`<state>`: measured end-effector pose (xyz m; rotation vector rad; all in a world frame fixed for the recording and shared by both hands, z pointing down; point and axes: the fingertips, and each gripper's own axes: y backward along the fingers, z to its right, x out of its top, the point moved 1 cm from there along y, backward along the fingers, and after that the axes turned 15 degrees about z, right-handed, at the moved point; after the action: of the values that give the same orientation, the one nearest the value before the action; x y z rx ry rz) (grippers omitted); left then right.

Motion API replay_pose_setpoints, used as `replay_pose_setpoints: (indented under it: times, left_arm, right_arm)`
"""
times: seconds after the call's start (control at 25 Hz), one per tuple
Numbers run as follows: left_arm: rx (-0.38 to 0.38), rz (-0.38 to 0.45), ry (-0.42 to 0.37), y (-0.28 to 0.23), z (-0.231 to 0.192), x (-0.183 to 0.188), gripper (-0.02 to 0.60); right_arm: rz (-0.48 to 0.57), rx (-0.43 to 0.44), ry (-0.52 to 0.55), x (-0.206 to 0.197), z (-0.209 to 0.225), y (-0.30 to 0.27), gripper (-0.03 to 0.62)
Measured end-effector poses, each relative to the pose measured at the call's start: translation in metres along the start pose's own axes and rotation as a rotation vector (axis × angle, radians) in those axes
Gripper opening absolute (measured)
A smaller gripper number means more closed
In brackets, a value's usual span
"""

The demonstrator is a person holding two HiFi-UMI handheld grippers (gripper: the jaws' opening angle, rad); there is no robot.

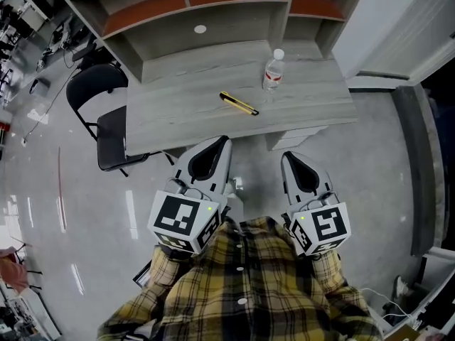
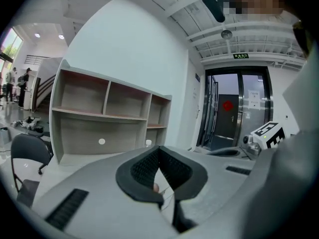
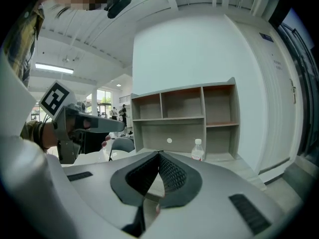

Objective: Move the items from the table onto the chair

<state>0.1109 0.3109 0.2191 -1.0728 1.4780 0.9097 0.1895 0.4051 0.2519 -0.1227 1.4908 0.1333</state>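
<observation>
A clear water bottle (image 1: 273,68) with a white cap stands upright at the back right of the grey table (image 1: 178,123). A yellow and black utility knife (image 1: 238,103) lies flat near the table's middle. A black folding chair (image 1: 108,123) stands at the table's left end. My left gripper (image 1: 223,141) is shut and empty, its tips just short of the table's front edge. My right gripper (image 1: 287,157) hangs beside it over the floor, jaws together with nothing in them. In the right gripper view the bottle (image 3: 198,151) shows ahead, past the closed jaws of my right gripper (image 3: 159,154).
An open shelf unit (image 1: 192,9) with reddish boards rises along the table's back. White wall panels (image 1: 398,27) stand at the right. Cables (image 1: 387,307) lie on the glossy floor at the lower right. People stand far off in the hall (image 2: 10,78).
</observation>
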Motion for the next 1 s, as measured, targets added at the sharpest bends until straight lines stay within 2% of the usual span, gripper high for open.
replay_pose_setpoints:
  times: [0.2,0.36,0.52,0.8,1.0]
  left_arm:
    - [-0.027,-0.023,0.011,-0.039,-0.053,0.006,0.005]
    - [-0.058,-0.064,0.022,-0.061,-0.076,-0.002,0.005]
    - [-0.044,-0.105,0.038,-0.079,-0.092,-0.016,0.005]
    - [0.032,-0.123,0.042,-0.124,-0.115,-0.023,0.005]
    - [0.034,-0.125,0.035,-0.161,-0.115,-0.023,0.005]
  right_arm:
    - [-0.013,-0.016,0.001,0.001,0.007,-0.065,0.017]
    - [-0.038,-0.043,-0.007,-0.004,0.021,-0.096,0.017]
    - [-0.064,-0.053,-0.017,-0.01,0.041,-0.119,0.017]
    - [-0.092,0.025,-0.027,-0.013,0.079,-0.162,0.017]
    - [-0.092,0.103,-0.031,-0.01,0.102,-0.185,0.017]
